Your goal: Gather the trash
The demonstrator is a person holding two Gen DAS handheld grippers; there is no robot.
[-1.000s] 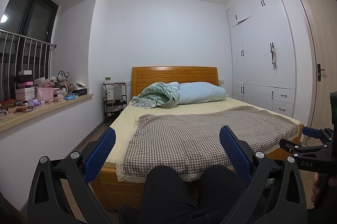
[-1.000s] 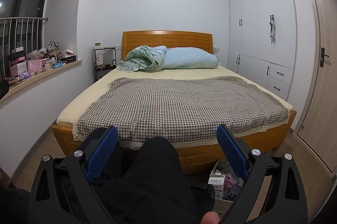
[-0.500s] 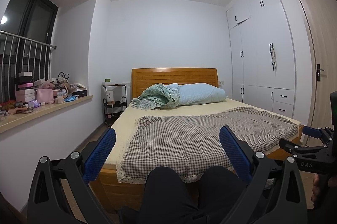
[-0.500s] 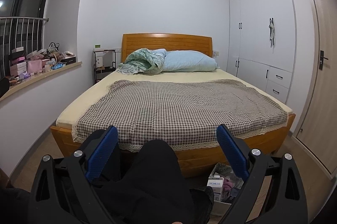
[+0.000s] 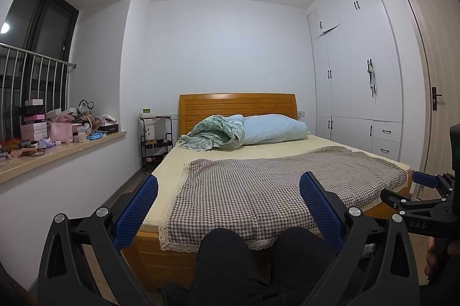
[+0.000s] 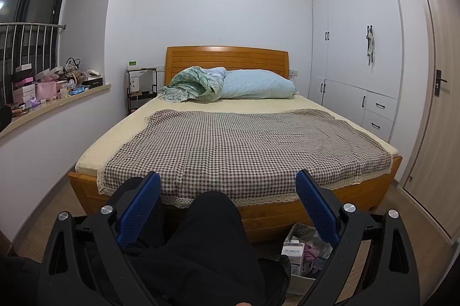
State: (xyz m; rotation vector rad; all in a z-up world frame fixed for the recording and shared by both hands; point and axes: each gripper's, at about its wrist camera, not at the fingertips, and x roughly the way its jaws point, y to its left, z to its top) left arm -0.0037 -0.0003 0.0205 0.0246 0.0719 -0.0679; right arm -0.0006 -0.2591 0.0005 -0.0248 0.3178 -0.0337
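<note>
My left gripper is open, its blue pads wide apart with nothing between them, held above a person's dark-trousered knees. Open too is my right gripper, over the same legs. On the floor at the foot of the bed sits a box of trash holding a white carton and crumpled wrappers, just below the right gripper's right finger. The right gripper's side also shows at the right edge of the left wrist view.
A wooden bed with a checked blanket, pillow and green quilt fills the room ahead. Left is a window ledge crowded with boxes and bags, a black bedside cart, and right white wardrobes and a door.
Both views have tilted slightly upward, so the bed sits lower in frame. Both grippers stay open and hold nothing.
</note>
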